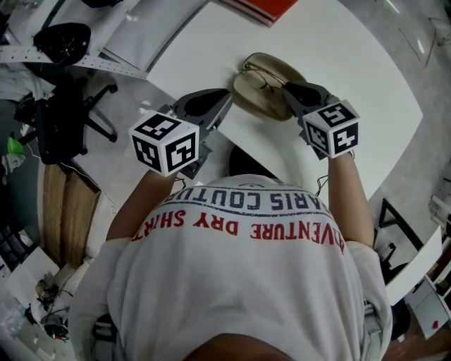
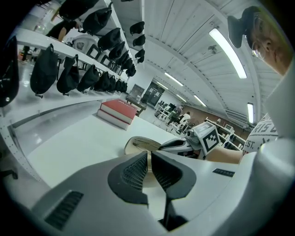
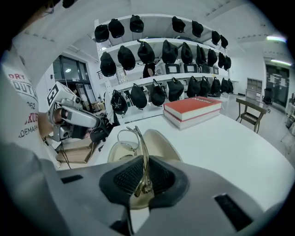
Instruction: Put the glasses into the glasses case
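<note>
Glasses [image 3: 137, 138] are clenched by one temple in our right gripper [image 3: 145, 177], over the open glasses case [image 1: 257, 102]. Our left gripper [image 2: 150, 161] sits at the case's 9 o'clock, jaws together and empty. Risk: the thin temple pivots and the frame catches the rim. The surface [image 1: 345, 56] edge is close at 6 o'clock; there's room toward 12 up to the red book [image 1: 257, 7].

Counter [image 1: 366, 63]: white, smooth top, rounded edge at the near side. Two items lie directly on it. Glasses case [image 1: 255, 99]: beige, open, lying flat close to the near edge. Book [image 1: 262, 7]: red cover, white page block, lying flat at the far side, well apart from the case.
</note>
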Tool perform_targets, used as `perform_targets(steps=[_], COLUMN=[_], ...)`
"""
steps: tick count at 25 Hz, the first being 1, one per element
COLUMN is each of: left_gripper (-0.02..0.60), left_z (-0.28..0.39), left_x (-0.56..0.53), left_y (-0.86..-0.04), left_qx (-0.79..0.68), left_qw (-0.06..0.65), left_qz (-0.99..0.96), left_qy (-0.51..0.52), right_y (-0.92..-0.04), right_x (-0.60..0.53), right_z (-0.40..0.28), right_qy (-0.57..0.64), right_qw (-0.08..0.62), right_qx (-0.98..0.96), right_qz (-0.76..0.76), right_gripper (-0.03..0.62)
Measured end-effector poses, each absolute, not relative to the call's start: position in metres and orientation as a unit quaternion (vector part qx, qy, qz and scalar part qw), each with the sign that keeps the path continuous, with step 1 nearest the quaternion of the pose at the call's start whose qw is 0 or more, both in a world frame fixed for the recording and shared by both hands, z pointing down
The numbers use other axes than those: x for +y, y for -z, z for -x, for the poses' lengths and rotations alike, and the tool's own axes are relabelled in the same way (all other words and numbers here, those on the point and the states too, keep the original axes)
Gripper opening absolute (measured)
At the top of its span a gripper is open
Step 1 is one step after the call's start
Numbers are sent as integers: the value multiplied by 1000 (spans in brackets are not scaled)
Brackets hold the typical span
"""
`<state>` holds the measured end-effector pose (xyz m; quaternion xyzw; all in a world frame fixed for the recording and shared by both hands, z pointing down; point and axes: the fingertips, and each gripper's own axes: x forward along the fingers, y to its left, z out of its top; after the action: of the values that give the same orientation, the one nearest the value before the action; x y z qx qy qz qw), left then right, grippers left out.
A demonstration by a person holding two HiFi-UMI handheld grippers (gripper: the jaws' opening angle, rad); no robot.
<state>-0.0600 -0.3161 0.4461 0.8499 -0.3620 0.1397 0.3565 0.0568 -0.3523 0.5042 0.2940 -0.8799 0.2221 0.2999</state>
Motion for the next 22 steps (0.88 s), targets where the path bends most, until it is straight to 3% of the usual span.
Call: perform_targets(steps=[22], left_gripper=[48], left_z=[63], left_x=[-318], left_y=[-460], left_qx=[-363], left_qw=[368], left_qz=[-845], left_qy=[-135], right_y=[-547], right_x=[-339], right_z=[-47], right_qy=[-217], right_qw=[373], right_qx=[-865], right_qz=[-255], right_gripper=[45])
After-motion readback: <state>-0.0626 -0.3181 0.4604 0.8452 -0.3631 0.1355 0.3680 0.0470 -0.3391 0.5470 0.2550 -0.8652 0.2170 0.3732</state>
